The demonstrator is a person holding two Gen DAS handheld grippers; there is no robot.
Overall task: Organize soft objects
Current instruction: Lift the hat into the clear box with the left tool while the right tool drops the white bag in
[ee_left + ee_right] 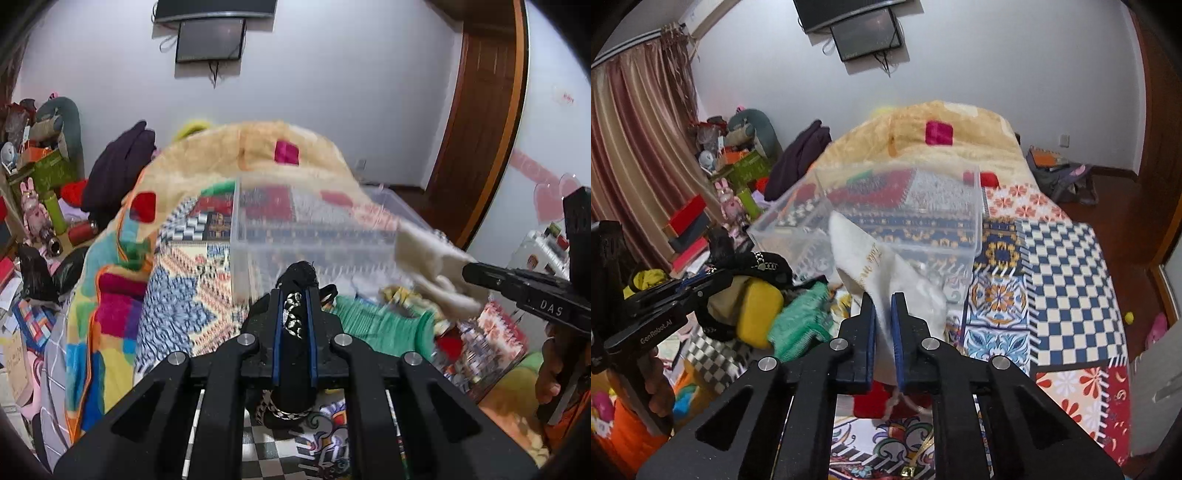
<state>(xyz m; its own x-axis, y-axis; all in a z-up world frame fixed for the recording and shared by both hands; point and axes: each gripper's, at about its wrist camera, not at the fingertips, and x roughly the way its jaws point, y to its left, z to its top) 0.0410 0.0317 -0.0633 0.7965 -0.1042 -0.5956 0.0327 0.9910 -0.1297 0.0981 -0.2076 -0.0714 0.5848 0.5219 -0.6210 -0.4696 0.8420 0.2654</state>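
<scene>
Black patterned cloth (pixel 295 325) between left fingers (pixel 277 332).

Right wrist view: both grippers loaded.
We observed the right gripper (pixel 882 301) clamped on a white cloth (pixel 871 254) before a clear plastic bin (pixel 960 236); the left gripper (pixel 713 275) gripped a black patterned item (pixel 759 262).

Clear glossy plastic bin (pixel 886 206), fluffy white cloth (pixel 886 266), matt black plastic left gripper (pixel 295 295).

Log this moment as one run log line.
left gripper: shut on black cloth | right gripper: shut on white cloth | clear bin: on bed, just ahead
</scene>
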